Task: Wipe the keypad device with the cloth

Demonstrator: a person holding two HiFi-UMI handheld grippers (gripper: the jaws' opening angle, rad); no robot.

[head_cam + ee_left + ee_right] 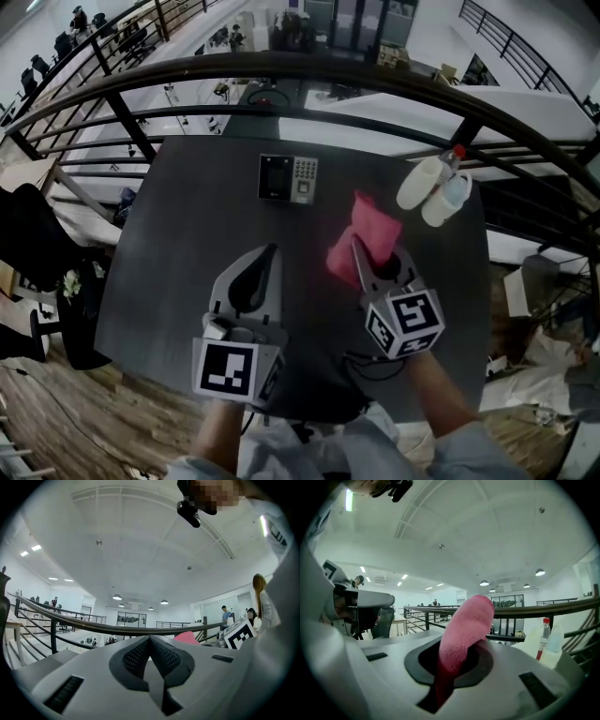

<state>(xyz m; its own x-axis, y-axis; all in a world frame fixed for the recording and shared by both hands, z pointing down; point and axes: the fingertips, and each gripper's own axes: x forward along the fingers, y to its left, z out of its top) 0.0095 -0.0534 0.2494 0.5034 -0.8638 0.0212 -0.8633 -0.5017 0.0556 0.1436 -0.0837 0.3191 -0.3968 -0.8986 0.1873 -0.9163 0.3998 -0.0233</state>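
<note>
The keypad device [288, 178], black with a small screen and grey keys, lies flat near the far edge of the dark table [178, 253]. A pink cloth [364, 236] [464, 634] is clamped in my right gripper [361, 251] [457, 667], which is shut on it and held right of centre, short of the device. My left gripper [270, 258] [150, 653] hovers at the table's middle, jaws shut with nothing between them. In the left gripper view a bit of the pink cloth [190, 638] shows past the jaws.
Two plastic bottles [433, 185] [543, 637] lie at the table's far right corner. A curved black railing [309, 70] runs just behind the table, with a drop to a lower floor beyond. A dark cable [370, 364] lies near the front edge.
</note>
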